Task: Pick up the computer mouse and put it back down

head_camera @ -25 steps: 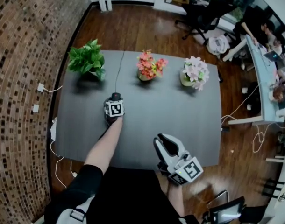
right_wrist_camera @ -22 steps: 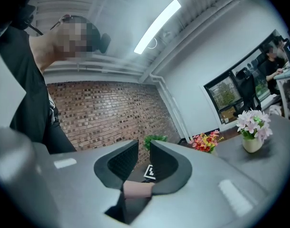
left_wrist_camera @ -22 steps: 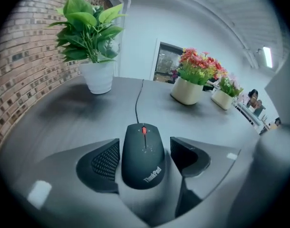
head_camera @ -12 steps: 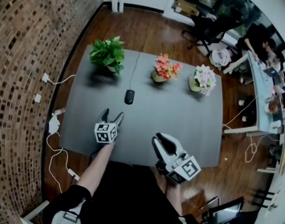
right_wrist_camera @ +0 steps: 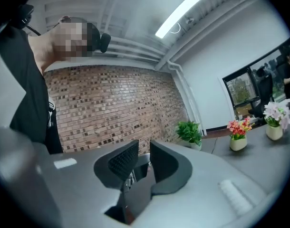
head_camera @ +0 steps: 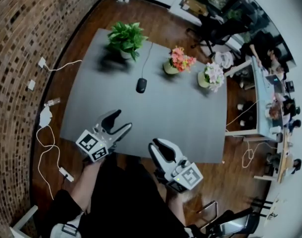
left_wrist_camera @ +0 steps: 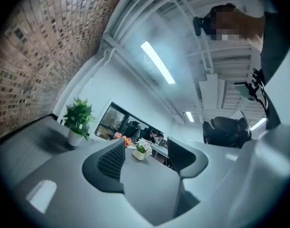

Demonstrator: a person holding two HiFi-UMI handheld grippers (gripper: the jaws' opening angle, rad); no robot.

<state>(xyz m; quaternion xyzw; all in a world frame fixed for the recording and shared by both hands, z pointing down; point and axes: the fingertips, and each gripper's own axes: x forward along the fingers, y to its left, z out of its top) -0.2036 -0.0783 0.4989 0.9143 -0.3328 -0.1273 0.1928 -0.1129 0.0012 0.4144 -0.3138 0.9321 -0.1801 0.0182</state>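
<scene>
Grey ribbed pads are seen on the left gripper [left_wrist_camera: 146, 159], whose jaws are closing from about half open with nothing between them; it is held up off the table [head_camera: 190, 118], near its front edge. Well ahead of those jaws and slightly to their right, the black computer mouse [head_camera: 141, 85] is set down flat on the table, untouched. It is judged to be light, rigid and smooth-shelled, so it is best taken across its narrow waist, one pad on each flank, with modest pressure; some drag from the cable [head_camera: 148, 58] is to be expected. Its long axis runs directly away from the grippers, and its nose, where the cable leaves, is pointed at the far edge. Further right, the right gripper [right_wrist_camera: 144, 156] is held with its jaws all but closed and empty.
</scene>
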